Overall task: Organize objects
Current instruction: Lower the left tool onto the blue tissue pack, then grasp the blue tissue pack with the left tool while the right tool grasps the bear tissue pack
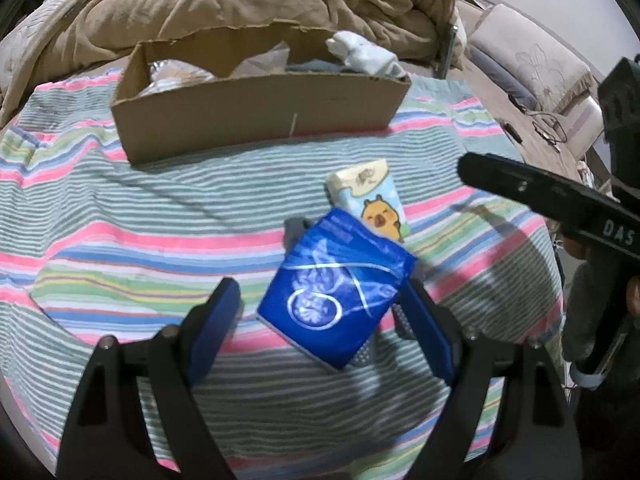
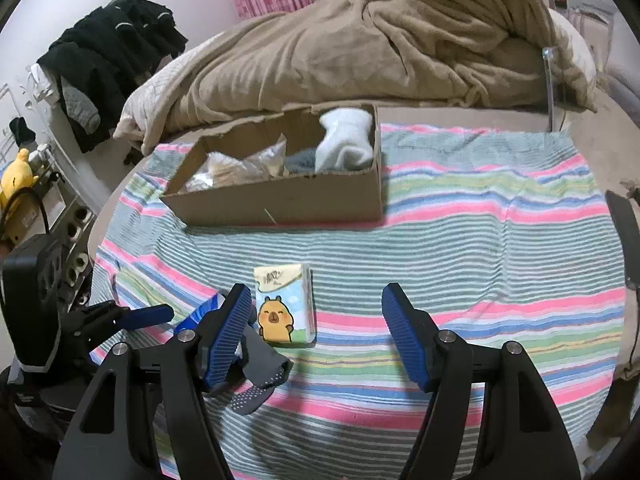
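Blue tissue pack, soft and light, nearer than cardboard box; left gripper released, straddling its long sides; right gripper released

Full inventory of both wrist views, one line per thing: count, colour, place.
Plastic-wrapped tissue pack: 1, blue, between left fingers, untouched.
Capybara-print tissue pack: 1, pale blue, behind the blue one.
Grip-dot sock: 1, grey, under blue pack.
Open cardboard box: 1, brown, far side of towel.
Rolled sock: 1, white, inside box.
Striped towel: 1, multicolour, covering bed.
Crumpled blanket: 1, tan, behind box.
Left gripper: open.
Right gripper: open, empty.
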A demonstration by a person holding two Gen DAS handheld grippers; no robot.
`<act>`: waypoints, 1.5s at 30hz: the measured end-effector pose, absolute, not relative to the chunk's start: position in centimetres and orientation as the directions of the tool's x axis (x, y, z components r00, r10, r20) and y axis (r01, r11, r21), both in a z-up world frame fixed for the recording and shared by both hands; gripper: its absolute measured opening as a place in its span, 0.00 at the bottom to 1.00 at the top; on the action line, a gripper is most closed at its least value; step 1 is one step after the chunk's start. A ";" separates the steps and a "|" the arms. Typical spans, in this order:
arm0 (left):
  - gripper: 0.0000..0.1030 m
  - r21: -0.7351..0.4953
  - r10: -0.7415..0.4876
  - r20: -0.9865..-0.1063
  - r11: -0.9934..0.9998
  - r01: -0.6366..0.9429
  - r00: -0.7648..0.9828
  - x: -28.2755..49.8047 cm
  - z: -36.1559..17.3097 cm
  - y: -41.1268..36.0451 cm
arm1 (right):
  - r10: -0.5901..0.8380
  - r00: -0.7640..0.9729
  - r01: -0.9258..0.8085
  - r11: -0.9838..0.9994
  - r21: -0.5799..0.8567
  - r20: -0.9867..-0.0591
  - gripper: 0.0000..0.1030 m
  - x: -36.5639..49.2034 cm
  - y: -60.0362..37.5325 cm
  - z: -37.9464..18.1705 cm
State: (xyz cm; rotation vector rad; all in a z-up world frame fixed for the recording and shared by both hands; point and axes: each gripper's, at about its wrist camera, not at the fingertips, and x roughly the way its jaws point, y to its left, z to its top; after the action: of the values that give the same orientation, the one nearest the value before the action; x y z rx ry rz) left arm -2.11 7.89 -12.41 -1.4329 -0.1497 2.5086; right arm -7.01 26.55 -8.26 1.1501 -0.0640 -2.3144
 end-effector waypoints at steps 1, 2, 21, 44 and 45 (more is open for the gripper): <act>0.82 -0.211 0.266 -0.834 -0.963 -0.167 -0.483 -2.1 -12.6 8.0 | -0.492 -0.479 0.452 -0.848 0.277 -0.727 0.69 -7.1 26.5 -8.5; 0.82 -0.208 0.265 -0.836 -0.963 -0.169 -0.480 -2.1 -12.8 8.2 | -0.492 -0.474 0.453 -0.847 0.277 -0.730 0.69 -7.2 26.4 -8.7; 0.65 -0.221 0.271 -0.825 -0.962 -0.159 -0.495 -2.9 -14.3 7.2 | -0.473 -0.360 0.503 -0.824 0.260 -0.804 0.69 -8.1 22.8 -12.5; 0.57 -0.254 0.298 -0.773 -0.954 -0.157 -0.560 -2.8 -11.9 3.7 | -0.391 -0.379 0.504 -0.847 0.167 -0.838 0.47 -9.2 20.0 -12.0; 0.57 -0.254 0.295 -0.771 -0.955 -0.153 -0.564 -2.7 -11.7 3.5 | -0.397 -0.386 0.505 -0.846 0.170 -0.833 0.47 -9.2 20.1 -11.6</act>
State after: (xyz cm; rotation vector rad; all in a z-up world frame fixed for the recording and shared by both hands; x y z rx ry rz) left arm -2.72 3.49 -11.74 -1.3067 -0.2304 2.5632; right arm -9.16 20.12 -11.60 1.3009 0.1499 -2.2367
